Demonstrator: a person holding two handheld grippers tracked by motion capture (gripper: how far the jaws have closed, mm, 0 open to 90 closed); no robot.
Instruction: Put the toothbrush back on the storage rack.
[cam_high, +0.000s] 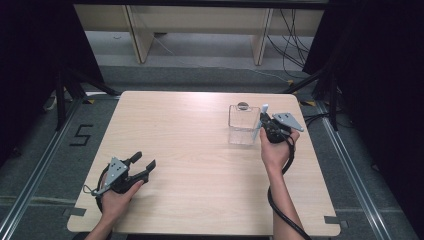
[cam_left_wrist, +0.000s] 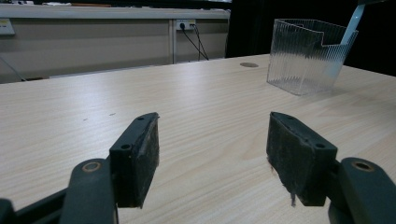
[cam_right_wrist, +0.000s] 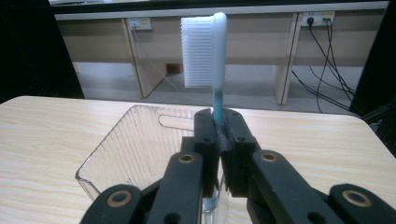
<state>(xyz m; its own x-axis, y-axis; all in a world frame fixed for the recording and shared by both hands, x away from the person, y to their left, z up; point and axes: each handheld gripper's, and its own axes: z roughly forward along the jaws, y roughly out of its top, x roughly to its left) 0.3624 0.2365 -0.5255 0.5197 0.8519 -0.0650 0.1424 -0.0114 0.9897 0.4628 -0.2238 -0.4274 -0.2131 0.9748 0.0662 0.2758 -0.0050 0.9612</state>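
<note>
Worktop (cam_high: 200, 150): pale wood-grain laminate, rounded corners, smooth and matte, small round grommet (cam_high: 243, 105) at the far edge.

Bin (cam_high: 243, 124): clear ribbed plastic, boxy with rounded corners and a slot handle cut in the far wall, sitting far right on the worktop, just this side of the grommet. Also seen in the left gripper view (cam_left_wrist: 308, 53) far right, ribs catching the light, and in the right gripper view (cam_right_wrist: 140, 149) directly below the fingers.

Toothbrush (cam_right_wrist: 212, 60): white bristle block on top, white neck fading into translucent blue handle, standing upright, lower end down inside the bin's right side. In the high view (cam_high: 261, 120) sticks up at the bin's right wall.

Right gripper (cam_high: 267, 121): black, grey three-cornered plate on top, fingers (cam_right_wrist: 236, 140) pinched tight on the toothbrush handle just under the neck, up at the bin's right edge.

Left gripper (cam_high: 145, 162): near left, low over bare worktop, well apart from the bin. Fingers (cam_left_wrist: 140, 154) spread wide, nothing between them, pads dark and fuzzy-worn.
</note>
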